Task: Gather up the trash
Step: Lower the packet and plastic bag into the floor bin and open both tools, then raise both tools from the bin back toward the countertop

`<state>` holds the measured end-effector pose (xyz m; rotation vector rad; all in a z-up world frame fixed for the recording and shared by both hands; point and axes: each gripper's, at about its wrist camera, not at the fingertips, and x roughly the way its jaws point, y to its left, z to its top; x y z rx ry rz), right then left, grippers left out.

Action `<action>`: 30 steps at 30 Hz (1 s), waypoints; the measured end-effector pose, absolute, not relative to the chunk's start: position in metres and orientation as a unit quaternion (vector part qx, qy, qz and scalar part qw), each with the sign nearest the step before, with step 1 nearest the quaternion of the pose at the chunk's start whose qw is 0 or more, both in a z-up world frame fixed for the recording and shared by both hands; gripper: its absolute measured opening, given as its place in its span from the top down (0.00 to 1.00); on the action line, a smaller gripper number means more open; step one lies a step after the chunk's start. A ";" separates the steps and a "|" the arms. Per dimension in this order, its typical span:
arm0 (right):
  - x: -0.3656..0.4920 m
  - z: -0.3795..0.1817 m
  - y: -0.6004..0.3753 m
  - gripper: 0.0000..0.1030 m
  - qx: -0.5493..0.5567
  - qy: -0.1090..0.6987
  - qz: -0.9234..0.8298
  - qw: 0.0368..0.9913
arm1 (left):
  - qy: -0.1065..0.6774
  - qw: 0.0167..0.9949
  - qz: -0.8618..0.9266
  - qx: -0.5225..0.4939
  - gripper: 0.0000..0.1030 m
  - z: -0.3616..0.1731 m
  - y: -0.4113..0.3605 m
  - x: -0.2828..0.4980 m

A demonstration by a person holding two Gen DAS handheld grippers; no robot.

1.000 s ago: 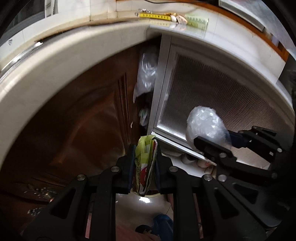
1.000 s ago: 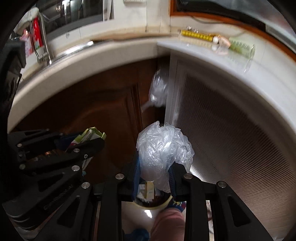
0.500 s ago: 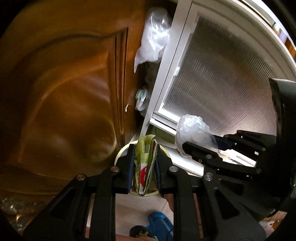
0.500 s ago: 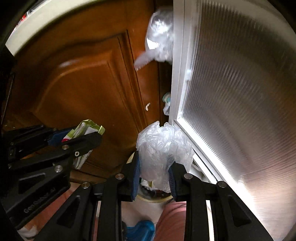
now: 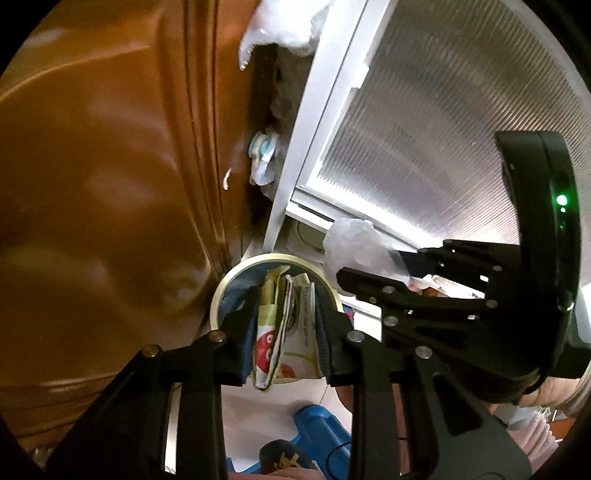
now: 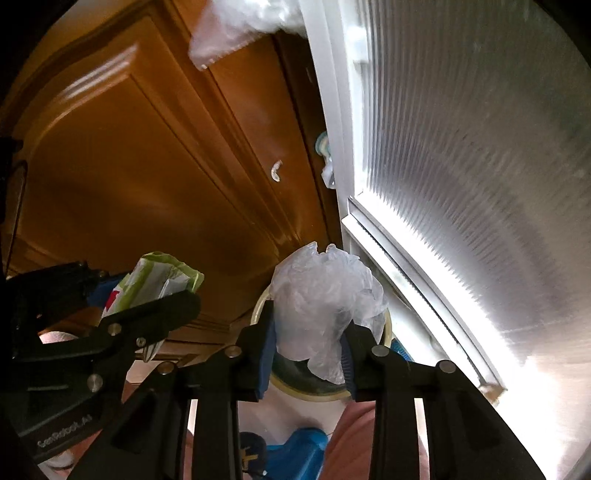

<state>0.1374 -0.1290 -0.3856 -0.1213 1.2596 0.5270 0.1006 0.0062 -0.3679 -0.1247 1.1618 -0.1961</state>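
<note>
My left gripper (image 5: 286,325) is shut on a flattened green and white wrapper (image 5: 282,332) with a red print, held just above a round bin (image 5: 236,275) with a cream rim. The wrapper also shows at the left of the right wrist view (image 6: 155,280). My right gripper (image 6: 308,343) is shut on a crumpled clear plastic bag (image 6: 321,299), held over the same bin (image 6: 386,328). The bag shows in the left wrist view (image 5: 354,247), beside and to the right of the left gripper.
A brown wooden cabinet door (image 5: 110,184) stands at the left. A white-framed ribbed glass door (image 5: 424,129) stands at the right. Another plastic bag (image 5: 288,26) hangs in the gap between them. Blue slippers (image 5: 317,428) are on the pale floor below.
Both grippers have dropped from counter height down toward the floor. The bin has come up close under the wrapper and the bag. Both stay shut on their loads.
</note>
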 end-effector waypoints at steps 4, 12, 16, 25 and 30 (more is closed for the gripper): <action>0.152 -0.396 -0.131 0.63 -0.044 0.589 0.243 0.770 | 0.544 0.832 -0.095 -0.048 0.75 -0.369 0.002 0.107; 0.168 -0.403 -0.145 0.56 -0.023 0.600 0.225 0.767 | 0.548 0.829 -0.091 -0.055 0.43 -0.374 0.007 0.115; 0.169 -0.397 -0.155 0.55 -0.009 0.600 0.215 0.770 | 0.549 0.828 -0.093 -0.060 0.31 -0.372 0.008 0.112; 0.139 -0.378 -0.167 0.55 0.017 0.588 0.188 0.787 | 0.538 0.835 -0.104 -0.052 0.31 -0.348 0.000 0.098; 0.121 -0.355 -0.173 0.55 0.018 0.577 0.182 0.796 | 0.527 0.841 -0.107 -0.054 0.31 -0.323 -0.005 0.080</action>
